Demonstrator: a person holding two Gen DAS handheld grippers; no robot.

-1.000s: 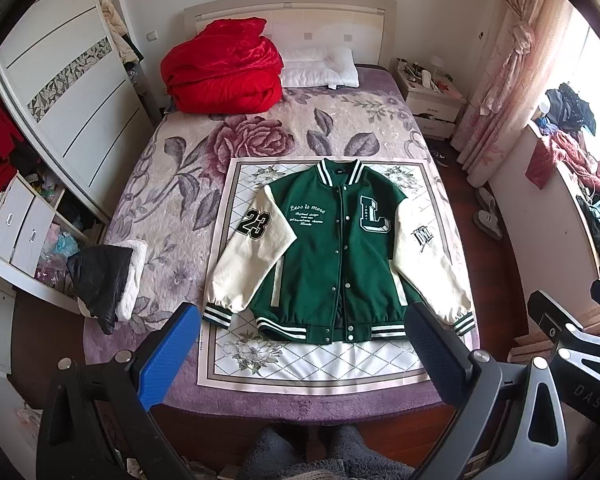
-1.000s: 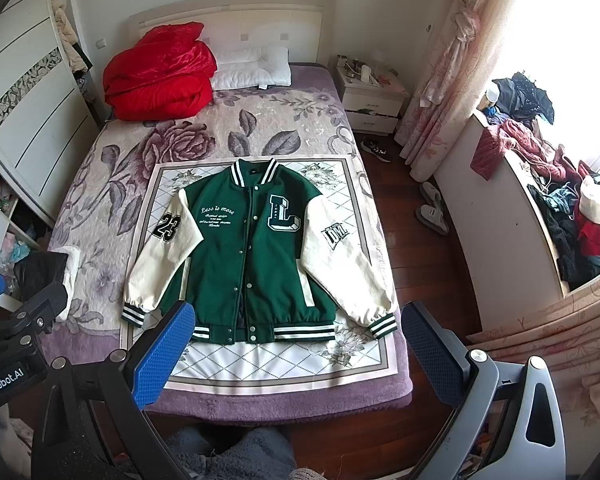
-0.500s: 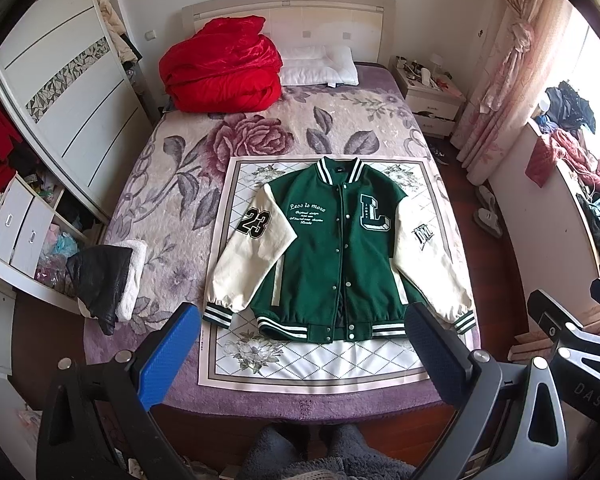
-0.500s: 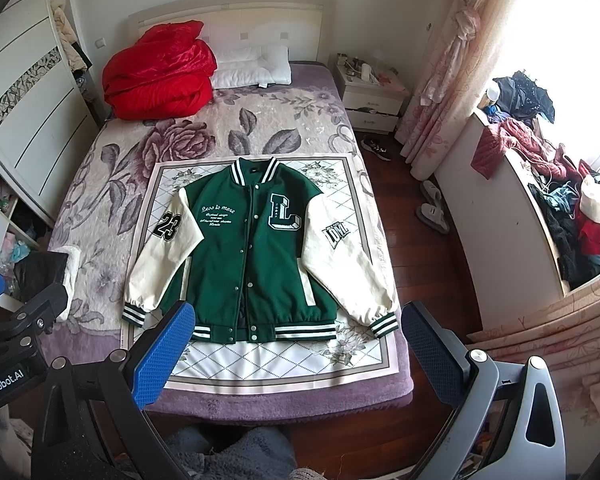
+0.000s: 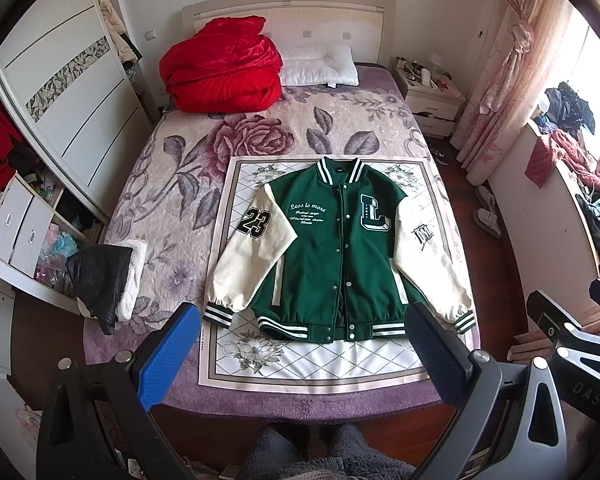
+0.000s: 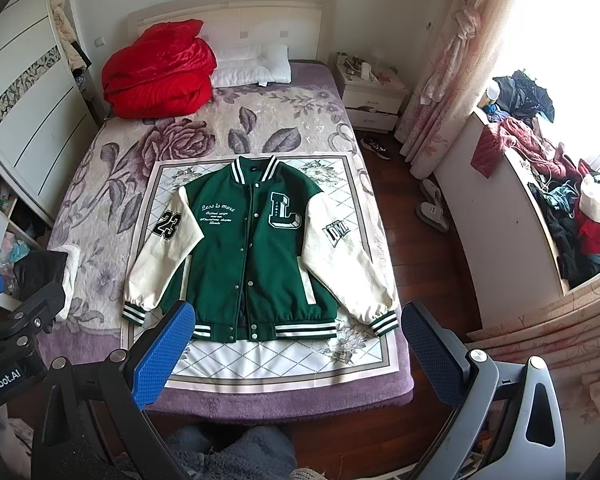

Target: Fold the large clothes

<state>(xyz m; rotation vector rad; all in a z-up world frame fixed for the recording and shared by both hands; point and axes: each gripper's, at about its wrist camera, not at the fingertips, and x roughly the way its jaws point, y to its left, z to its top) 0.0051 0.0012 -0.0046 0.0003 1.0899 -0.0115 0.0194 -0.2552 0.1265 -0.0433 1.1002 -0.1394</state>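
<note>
A green varsity jacket (image 5: 332,256) with cream sleeves lies flat, front up and buttoned, on a patterned white mat (image 5: 308,360) on the bed; it also shows in the right wrist view (image 6: 252,256). Both sleeves are spread down and outward. My left gripper (image 5: 300,328) is open and empty, held high above the foot of the bed. My right gripper (image 6: 296,328) is open and empty, also high above the foot of the bed, apart from the jacket.
A red quilt (image 5: 224,76) and a white pillow (image 5: 320,66) lie at the bed's head. A black garment (image 5: 100,280) lies on the bed's left edge. A wardrobe (image 5: 72,88) stands left, a nightstand (image 5: 430,98) and a cluttered counter (image 6: 540,216) right.
</note>
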